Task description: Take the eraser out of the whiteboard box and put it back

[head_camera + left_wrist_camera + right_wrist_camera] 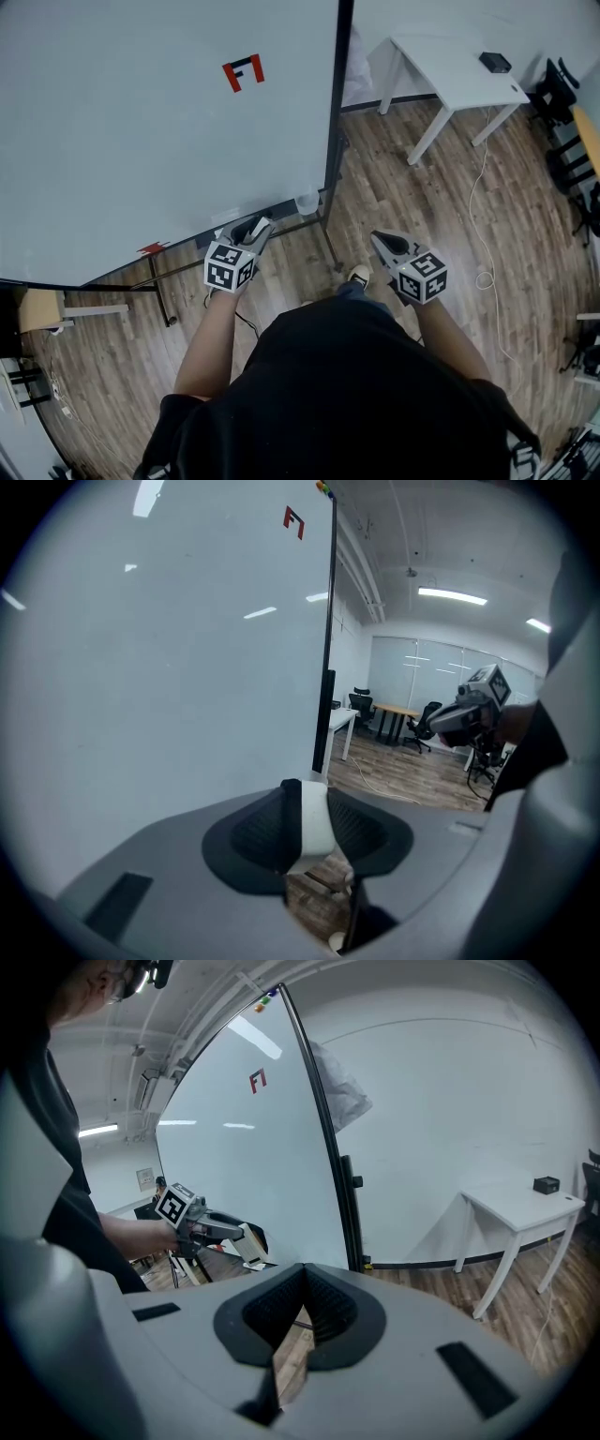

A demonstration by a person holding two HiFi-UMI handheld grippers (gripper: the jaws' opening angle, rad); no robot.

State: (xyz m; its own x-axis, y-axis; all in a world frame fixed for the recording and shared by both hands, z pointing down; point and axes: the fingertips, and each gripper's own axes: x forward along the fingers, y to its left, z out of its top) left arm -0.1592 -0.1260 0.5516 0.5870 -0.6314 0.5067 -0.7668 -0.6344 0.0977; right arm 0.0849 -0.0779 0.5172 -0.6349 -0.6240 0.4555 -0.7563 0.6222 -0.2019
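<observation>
The whiteboard (141,150) is seen filling the left of the head view, with one red mark (243,72) near its top edge and one small clear box (307,202) hung at its lower right corner. One white table (459,70) is set against the wall beyond, a single small black item (494,63) left at its far corner, and one pale cable (483,225) is trailed over the wood floor (394,169). Two grippers are held out, well apart. The left gripper (255,230) is clamped on the one eraser (314,819), which is gripped between the pads just before the board's lower edge, outside the box. The right gripper (380,240) is closed, pads pressed together on nothing
</observation>
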